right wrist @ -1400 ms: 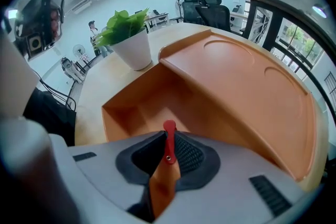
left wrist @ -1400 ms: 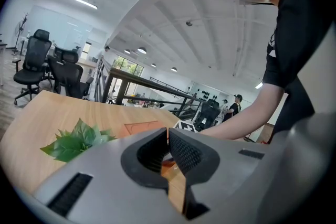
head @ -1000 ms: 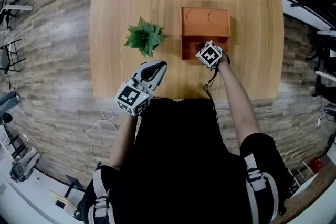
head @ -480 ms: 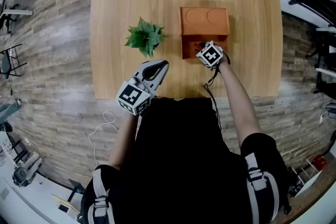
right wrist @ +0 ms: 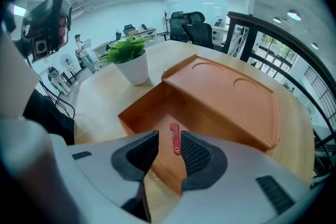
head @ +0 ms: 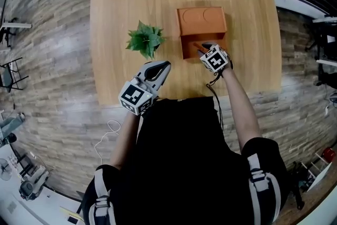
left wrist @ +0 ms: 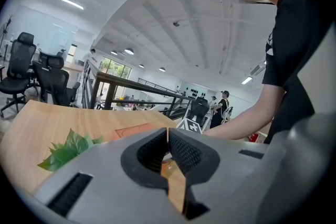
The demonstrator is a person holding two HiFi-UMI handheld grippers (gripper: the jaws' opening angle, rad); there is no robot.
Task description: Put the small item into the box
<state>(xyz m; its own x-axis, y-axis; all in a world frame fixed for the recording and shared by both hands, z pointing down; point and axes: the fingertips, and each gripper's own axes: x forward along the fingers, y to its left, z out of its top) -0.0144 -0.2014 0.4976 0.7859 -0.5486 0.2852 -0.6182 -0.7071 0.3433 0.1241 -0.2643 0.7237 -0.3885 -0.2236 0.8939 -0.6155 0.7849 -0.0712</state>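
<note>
Orange box [right wrist: 226, 92] sits lid-up on the wood worktop [head: 242, 8], potted plant [head: 145, 38] well apart to its left. Red small item [right wrist: 174, 140] lies flat on the box floor, by the near wall. Right tool [head: 204, 50] is above the box opening, angled down. Its jaws have just been opening and stand wide. Item shows in the gap below them, pads not on it. Left tool [left wrist: 168, 152] closed on nothing, over the worktop's near edge.

On the table [head: 116, 8] the plant [head: 145, 39] stands left of the box [head: 201, 19], with the small item [right wrist: 174, 139] inside it.
</note>
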